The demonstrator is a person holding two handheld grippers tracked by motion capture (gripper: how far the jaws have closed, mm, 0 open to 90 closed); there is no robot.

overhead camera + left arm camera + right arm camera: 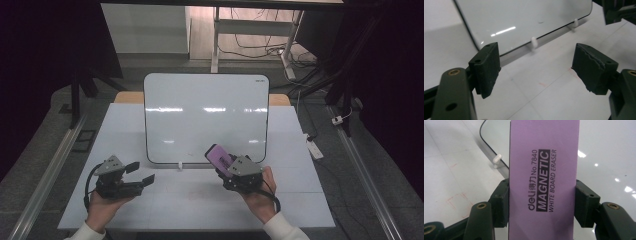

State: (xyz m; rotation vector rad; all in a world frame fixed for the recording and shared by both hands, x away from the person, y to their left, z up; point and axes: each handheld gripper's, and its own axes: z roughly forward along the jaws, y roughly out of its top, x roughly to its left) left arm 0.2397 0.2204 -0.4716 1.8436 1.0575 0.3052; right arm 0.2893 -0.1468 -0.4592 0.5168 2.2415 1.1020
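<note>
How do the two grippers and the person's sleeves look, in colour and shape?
Both the left gripper and the right gripper are black, each topped by a grey three-cornered plate. A black cable loops from each body. The jaws end in dark blocky pads with small screw holes; brass-coloured pivots sit behind. The sleeves are white.

- Whiteboard (206, 117) lies flat on white table (125, 200), glare streaks across its surface.
- Right gripper (227, 167) at the board's lower right corner, clamping a purple eraser (219, 157) over the board's edge.
- Left gripper (140, 173) just left of the board, above the table, jaws apart, holding nothing.
- 2 hands enter from the bottom edge.
</note>
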